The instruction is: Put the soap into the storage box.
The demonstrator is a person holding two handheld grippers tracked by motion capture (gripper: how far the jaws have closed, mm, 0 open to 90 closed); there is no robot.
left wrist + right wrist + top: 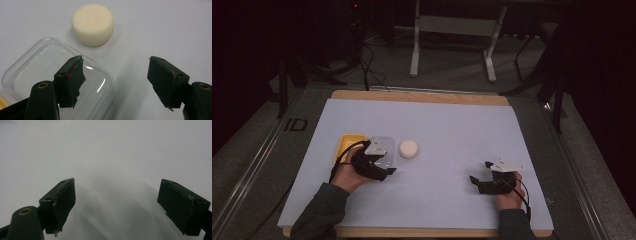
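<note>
A cream round puck [408,148] lies on the white sheet, just right of a clear plastic lid [384,148] and a yellow tray [346,146]. My left gripper [388,167] hovers at the lid's near right corner, open. In the left gripper view its left jaw hangs over the clear lid [32,75], its right jaw over bare sheet, and the puck [92,23] sits beyond them. My right gripper [480,172] stands open low over bare sheet at the right front, nothing between its jaws [116,205].
The white sheet [452,130] covers a wooden table [422,96]. Dark floor, cables and a metal frame's legs [452,45] lie beyond the far edge.
</note>
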